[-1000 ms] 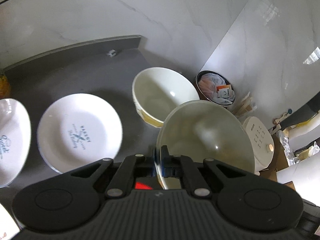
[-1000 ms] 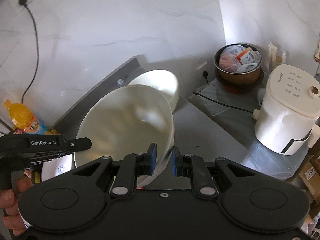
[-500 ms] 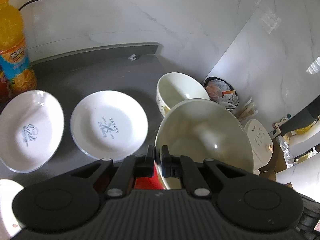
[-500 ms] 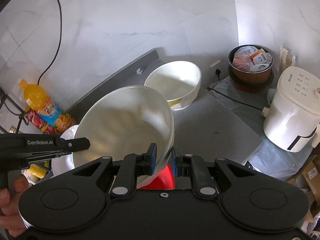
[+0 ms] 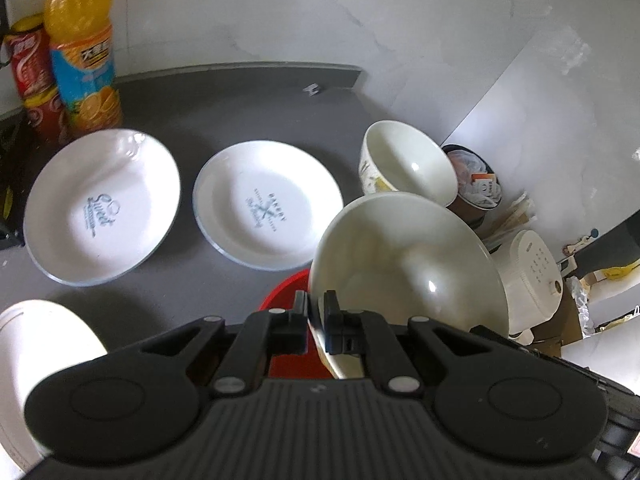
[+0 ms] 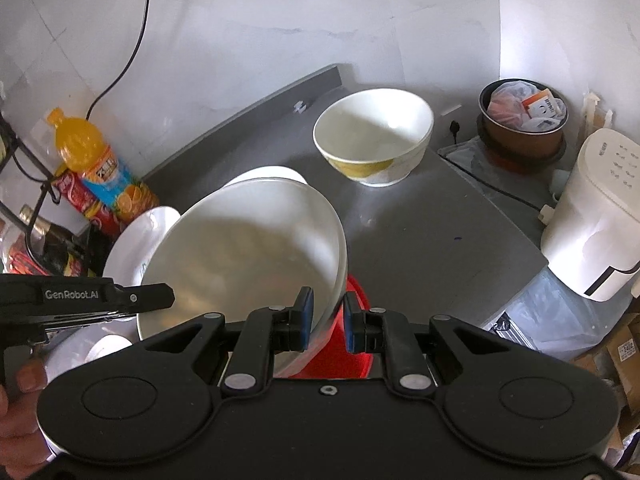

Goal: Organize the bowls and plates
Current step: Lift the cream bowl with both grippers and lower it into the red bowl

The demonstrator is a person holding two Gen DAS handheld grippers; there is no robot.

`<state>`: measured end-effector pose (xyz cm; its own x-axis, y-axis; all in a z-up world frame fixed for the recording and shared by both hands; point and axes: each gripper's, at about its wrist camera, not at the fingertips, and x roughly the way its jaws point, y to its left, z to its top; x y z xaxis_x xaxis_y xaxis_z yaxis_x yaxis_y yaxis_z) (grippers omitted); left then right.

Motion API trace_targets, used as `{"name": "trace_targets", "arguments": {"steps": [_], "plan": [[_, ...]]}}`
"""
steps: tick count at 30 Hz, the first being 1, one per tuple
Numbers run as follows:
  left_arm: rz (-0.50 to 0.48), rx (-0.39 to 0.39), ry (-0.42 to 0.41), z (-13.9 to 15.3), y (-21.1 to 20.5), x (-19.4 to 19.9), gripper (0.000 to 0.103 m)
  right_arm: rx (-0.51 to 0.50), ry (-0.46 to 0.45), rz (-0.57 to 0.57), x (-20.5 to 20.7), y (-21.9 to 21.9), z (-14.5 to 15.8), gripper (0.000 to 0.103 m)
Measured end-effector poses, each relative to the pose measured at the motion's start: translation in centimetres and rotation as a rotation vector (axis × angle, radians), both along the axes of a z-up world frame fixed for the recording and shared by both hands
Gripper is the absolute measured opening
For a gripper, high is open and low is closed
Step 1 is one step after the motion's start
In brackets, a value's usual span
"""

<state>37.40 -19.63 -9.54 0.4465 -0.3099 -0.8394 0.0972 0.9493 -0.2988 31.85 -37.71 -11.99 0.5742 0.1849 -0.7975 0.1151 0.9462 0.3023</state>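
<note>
A large glossy cream ceramic bowl hangs tilted over the matte dark grey countertop, held by its rim from both sides. The left gripper has its fingers nearly closed, pinching the thin rim at the bowl's 7 o'clock edge in the left wrist view. In the right wrist view the right gripper is clamped on the same bowl at its 5 o'clock rim, one blue-padded finger inside the wall and the other outside. Directly beneath the bowl sits a shiny red round dish, mostly hidden.

Counted on the countertop: two shallow round white plates with blue printed lettering, one at 9 o'clock and one just beside it toward the centre, apart from each other; part of a third white plate at 8 o'clock; and one deep cream bowl with a yellow pattern outside, standing upright at 1 o'clock near the countertop's far corner.

At 11 o'clock stand an orange drink bottle with a blue label and a red cylindrical can, touching. Off the countertop at 3 o'clock sit a smooth white plastic cooker and a brown round pot stuffed with packets.
</note>
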Motion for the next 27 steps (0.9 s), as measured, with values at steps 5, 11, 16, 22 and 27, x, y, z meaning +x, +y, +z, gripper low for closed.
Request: {"name": "trace_targets", "arguments": {"steps": [5, 11, 16, 22, 27], "plan": [[0.020, 0.004, 0.024, -0.7, 0.7, -0.7, 0.007, -0.019, 0.008, 0.037, 0.2, 0.6, -0.5, 0.016], [0.052, 0.001, 0.068, -2.0, 1.5, -1.4, 0.008, -0.046, 0.031, 0.056, 0.6, 1.1, -1.6, 0.016], [0.059, 0.004, 0.100, -3.0, 1.5, -1.8, 0.009, -0.062, 0.048, 0.077, 0.7, 1.6, -2.4, 0.016], [0.074, 0.008, 0.131, -3.8, 1.6, -2.1, 0.009, -0.075, 0.059, 0.092, 0.5, 1.9, -3.2, 0.016], [0.075, 0.021, 0.155, -4.6, 1.6, -2.3, 0.009, -0.084, 0.074, 0.095, 0.4, 1.9, -3.9, 0.016]]}}
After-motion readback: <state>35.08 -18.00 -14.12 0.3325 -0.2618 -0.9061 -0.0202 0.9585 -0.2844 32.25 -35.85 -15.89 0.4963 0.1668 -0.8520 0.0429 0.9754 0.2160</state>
